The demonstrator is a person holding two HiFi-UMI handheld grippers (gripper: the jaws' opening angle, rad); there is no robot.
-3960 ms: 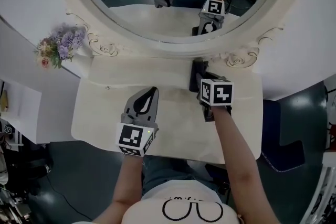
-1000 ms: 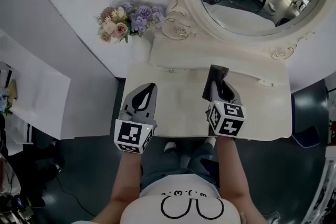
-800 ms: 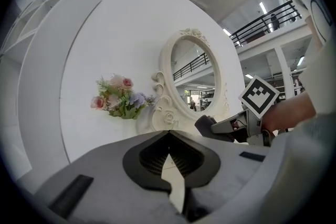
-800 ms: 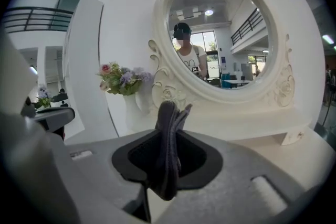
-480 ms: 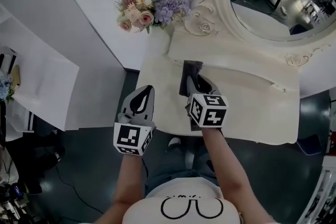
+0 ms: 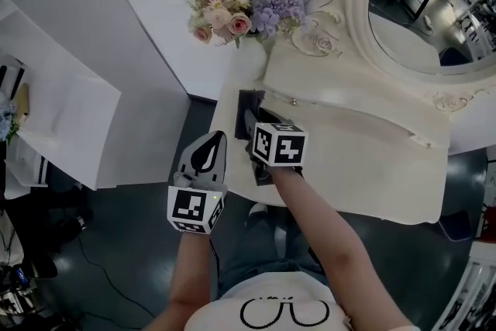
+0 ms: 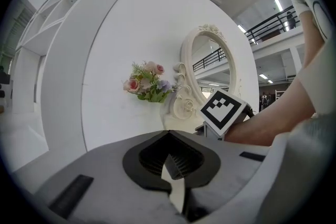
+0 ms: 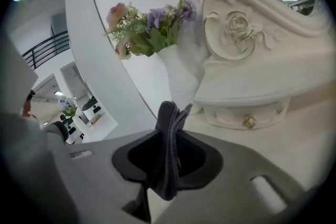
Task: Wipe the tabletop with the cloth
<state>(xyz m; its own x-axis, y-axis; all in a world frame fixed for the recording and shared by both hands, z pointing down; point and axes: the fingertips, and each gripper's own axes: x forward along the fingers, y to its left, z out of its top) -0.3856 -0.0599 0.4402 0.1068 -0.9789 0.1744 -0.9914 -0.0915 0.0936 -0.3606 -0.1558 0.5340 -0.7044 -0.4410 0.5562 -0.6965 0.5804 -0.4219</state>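
No words, numbers or brand names are showing legibly anywhere. The left marker cube [image 6: 191, 207], sitting at the rear of the left gripper [image 6: 215, 139], and the right marker cube [image 6: 279, 143], sitting at the rear of the right gripper [image 8: 169, 149], are showing only black-and-white square code patterns, not characters. Behind both tools, the person's white shirt [image 6: 283, 314] is carrying a drawn spectacles outline under a few small squiggles, which are too small to read as letters.
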